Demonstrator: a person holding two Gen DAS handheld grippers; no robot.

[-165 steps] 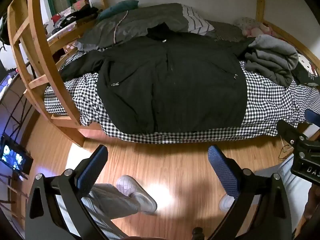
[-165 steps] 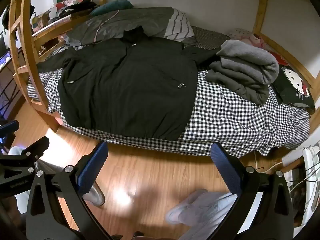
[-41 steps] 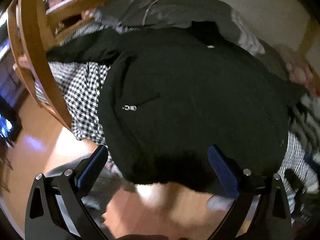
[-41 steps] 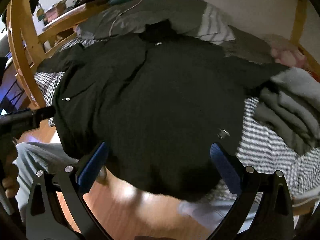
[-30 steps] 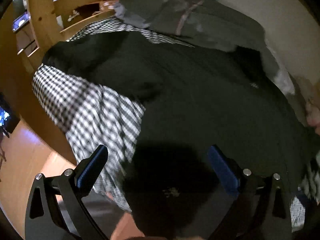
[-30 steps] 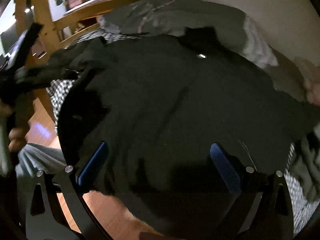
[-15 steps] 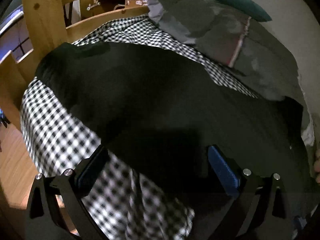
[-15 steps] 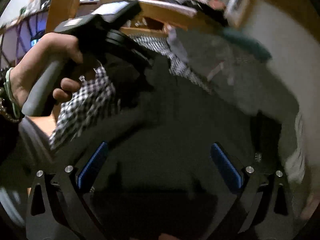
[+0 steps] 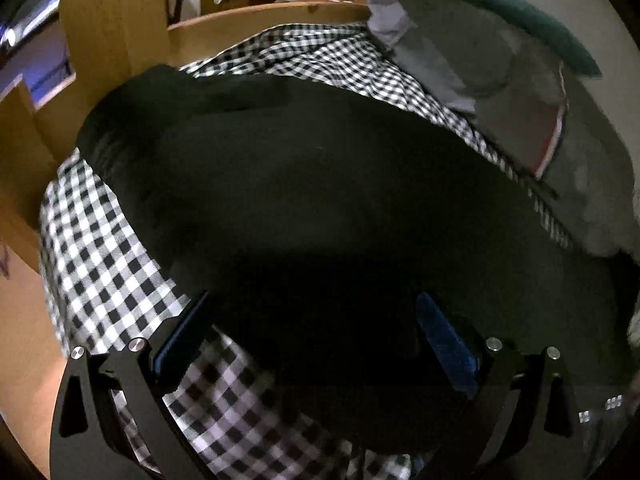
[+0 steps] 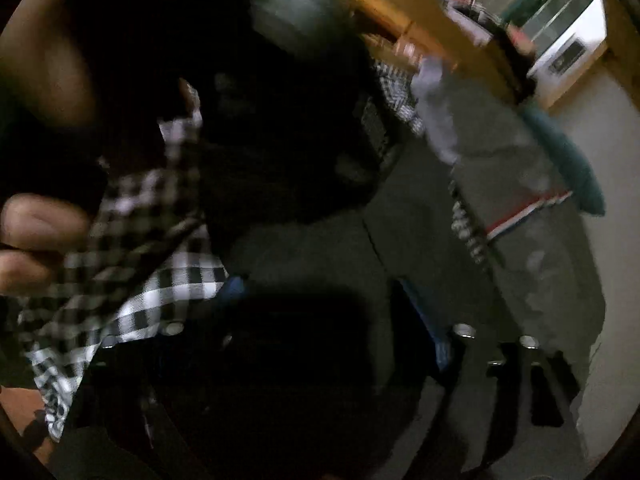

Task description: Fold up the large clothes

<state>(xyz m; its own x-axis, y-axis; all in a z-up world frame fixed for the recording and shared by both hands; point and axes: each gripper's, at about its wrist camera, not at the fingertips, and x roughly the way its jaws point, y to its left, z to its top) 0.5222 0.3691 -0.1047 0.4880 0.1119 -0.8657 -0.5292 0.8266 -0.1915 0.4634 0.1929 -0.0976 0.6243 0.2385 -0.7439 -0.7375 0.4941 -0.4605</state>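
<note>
A black jacket (image 9: 320, 184) lies spread on the black-and-white checked sheet (image 9: 104, 264), one sleeve reaching toward the wooden bed post. My left gripper (image 9: 312, 332) hovers low over that sleeve, open wide, with dark cloth between its blue pads and no grip on it. The right wrist view is dark and blurred. In it my right gripper (image 10: 328, 304) is tilted over the black jacket (image 10: 304, 240), and its jaws are closing with jacket cloth between them; the pads still stand apart. A hand (image 10: 36, 236) on the left gripper's handle shows at the left edge.
A wooden bed post and frame (image 9: 100, 32) stand at the upper left. A grey duvet (image 9: 520, 92) and a teal pillow (image 9: 560, 40) lie by the white wall. Wooden floor (image 9: 24, 320) shows at the lower left.
Both grippers have come in low over the jacket's sleeve side. The right view has rolled sharply and its jaws have narrowed. The left gripper stays wide open.
</note>
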